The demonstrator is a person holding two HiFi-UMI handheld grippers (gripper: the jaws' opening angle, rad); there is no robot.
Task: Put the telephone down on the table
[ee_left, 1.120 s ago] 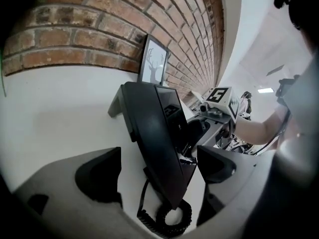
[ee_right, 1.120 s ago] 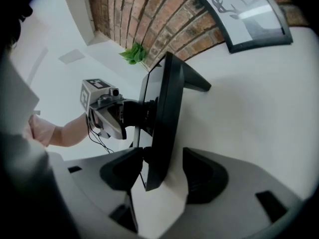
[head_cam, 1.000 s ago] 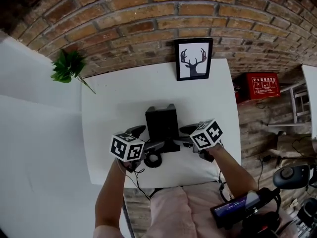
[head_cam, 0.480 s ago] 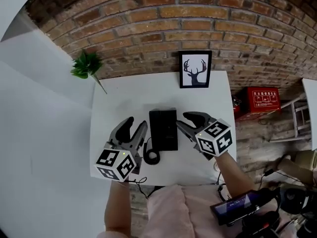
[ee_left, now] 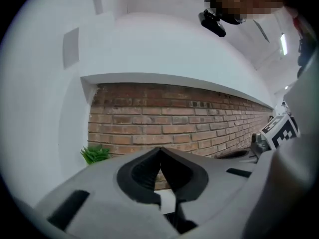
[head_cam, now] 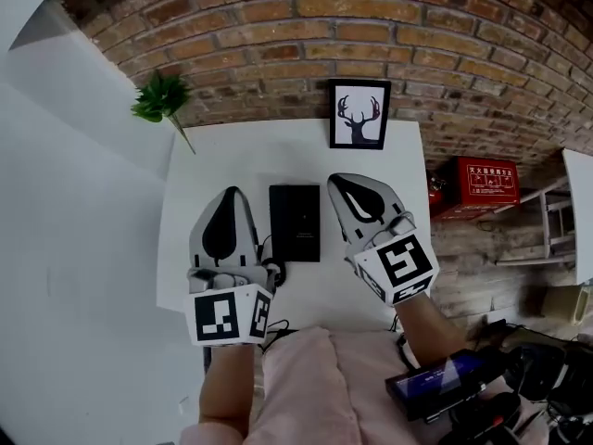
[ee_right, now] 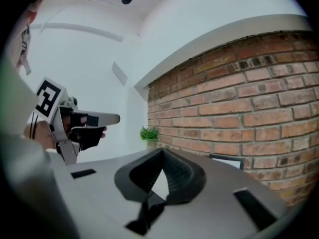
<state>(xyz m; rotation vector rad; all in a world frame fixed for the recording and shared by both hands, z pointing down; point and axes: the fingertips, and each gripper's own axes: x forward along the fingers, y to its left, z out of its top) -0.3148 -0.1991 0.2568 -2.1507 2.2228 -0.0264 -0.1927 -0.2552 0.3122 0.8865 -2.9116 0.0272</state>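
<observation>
The black telephone lies flat on the white table in the head view, its coiled cord at its near left corner. My left gripper is raised to the phone's left, apart from it, and its jaws are closing tight together on nothing. My right gripper is raised to the phone's right, and its jaws are also closing together with nothing in them. In the left gripper view the left gripper's pads meet. In the right gripper view the right gripper's pads meet too. Neither gripper view shows the phone.
A framed deer picture leans on the brick wall behind the table. A green plant sits at the table's far left corner. A red box stands on the floor at the right. White walls close the left side.
Both grippers have let go of the telephone, lifted up off the table and tilted from pointing down to level. Their jaws went from wide open to closed. The phone stayed flat.
</observation>
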